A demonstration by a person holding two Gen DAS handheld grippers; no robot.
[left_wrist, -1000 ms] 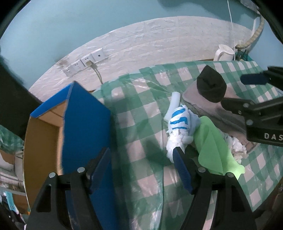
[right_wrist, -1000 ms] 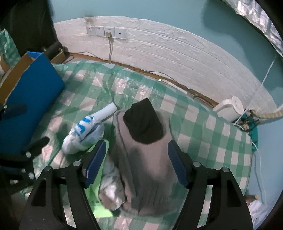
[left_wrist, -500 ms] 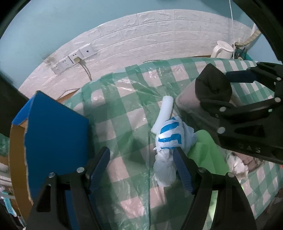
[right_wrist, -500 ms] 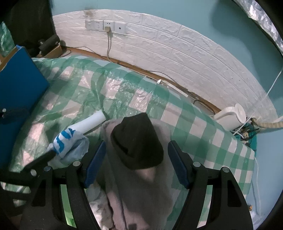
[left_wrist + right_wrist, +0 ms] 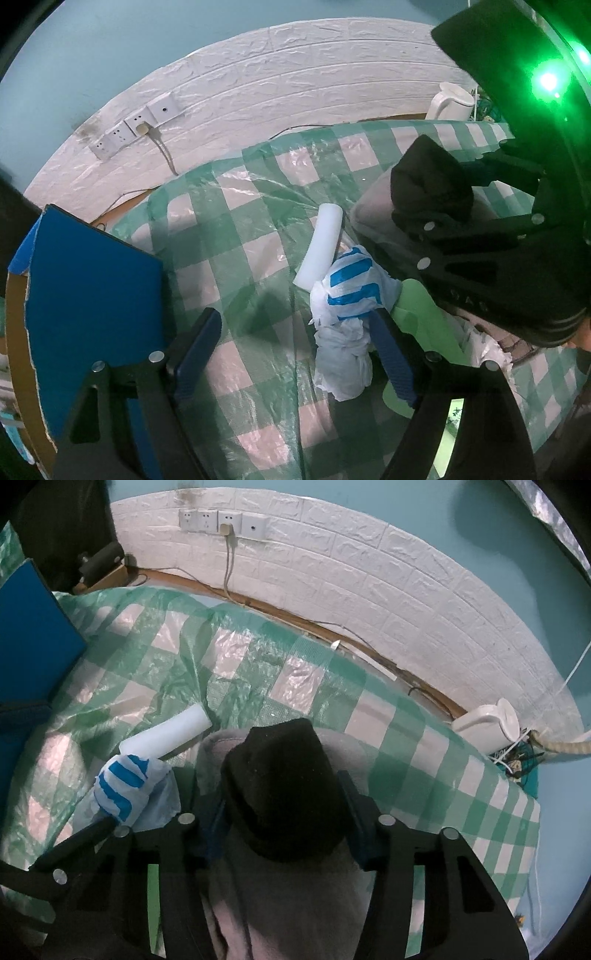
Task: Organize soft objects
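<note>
Both grippers changed: right gripper (image 5: 282, 805) jaws just closed onto the black hat (image 5: 284, 782), centre frame; we judge pickup begun. Left gripper (image 5: 295, 350) spread, empty.

Hidden and cut-off parts

The right claw (image 5: 282, 808) has its pads buried behind the black hat (image 5: 282, 790); the blue box (image 5: 92, 306) runs off the frame's left edge.

Green-checked cloth (image 5: 303, 672) covers the bench. Behind it on the brick wall (image 5: 369, 572) sit some sockets (image 5: 221, 520), one with a plug in. White kettle (image 5: 487, 723) at the cloth's far right corner.
</note>
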